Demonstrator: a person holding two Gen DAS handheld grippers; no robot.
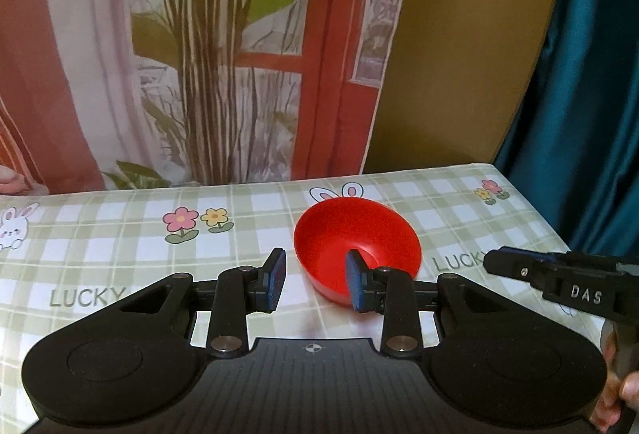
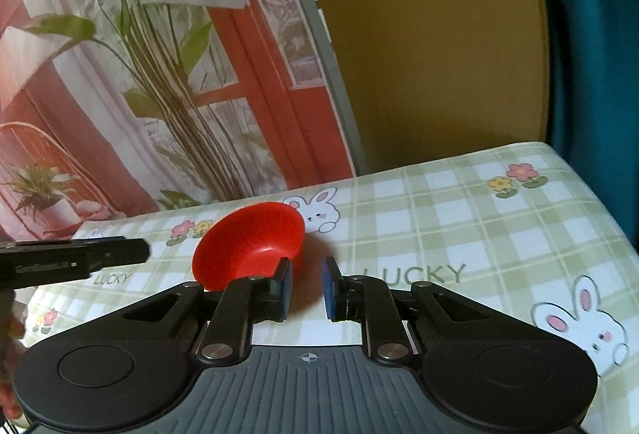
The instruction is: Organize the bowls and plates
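Red bowl: it sat tilted on your checked tablecloth.
Left gripper: your fingers stood apart — nothing held.
Right gripper: fingers apart too — bowl just beside.

Both wrist views look low and close across the table, sharing the red bowl.

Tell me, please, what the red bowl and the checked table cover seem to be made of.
The red bowl looks like plastic: one even, saturated colour, a thin rim and a soft sheen inside. The table cover looks like wipeable vinyl or oilcloth: its printed green checks, rabbits and flowers lie flat and smooth, with a slight gloss at the far edge. Coated fabric cannot be ruled out.
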